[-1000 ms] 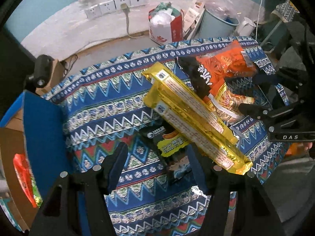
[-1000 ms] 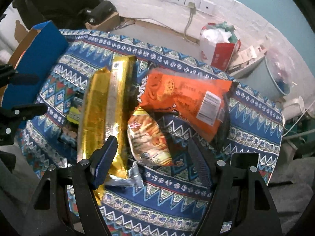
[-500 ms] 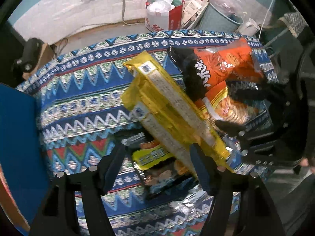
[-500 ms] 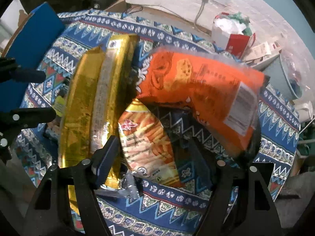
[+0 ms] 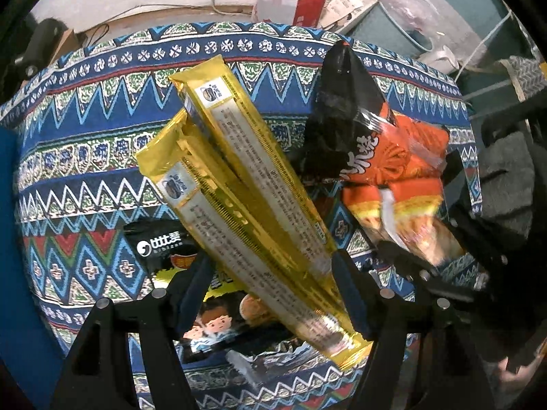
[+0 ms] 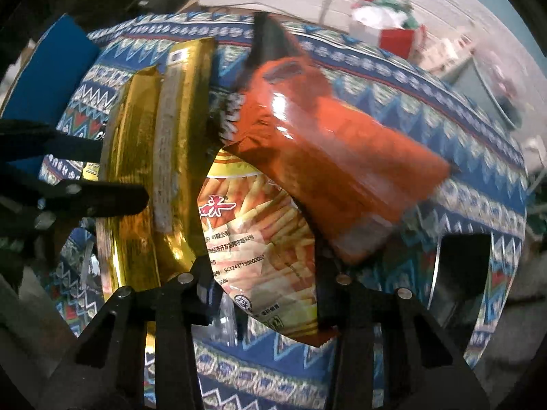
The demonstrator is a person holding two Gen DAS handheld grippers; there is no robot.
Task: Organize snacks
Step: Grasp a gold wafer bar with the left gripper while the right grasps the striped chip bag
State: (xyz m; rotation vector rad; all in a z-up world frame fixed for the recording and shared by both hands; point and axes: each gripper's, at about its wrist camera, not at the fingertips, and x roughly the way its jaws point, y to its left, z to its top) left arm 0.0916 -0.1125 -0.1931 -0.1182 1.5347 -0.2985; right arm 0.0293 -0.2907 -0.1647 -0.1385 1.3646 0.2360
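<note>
Two gold packs [image 5: 253, 205]: laid side by side mid-table, between the spread fingers of the left claw [image 5: 270, 290]; long, slick, crushable; best gripped across the near end.
Right claw [image 6: 259, 283]: spread around the fries bag [image 6: 266, 232]; nothing gripped.

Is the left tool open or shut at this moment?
Open. The left tool has its two fingers spread wide, one on each side of the gold packages, with visible gaps, so nothing is pinched yet.
</note>
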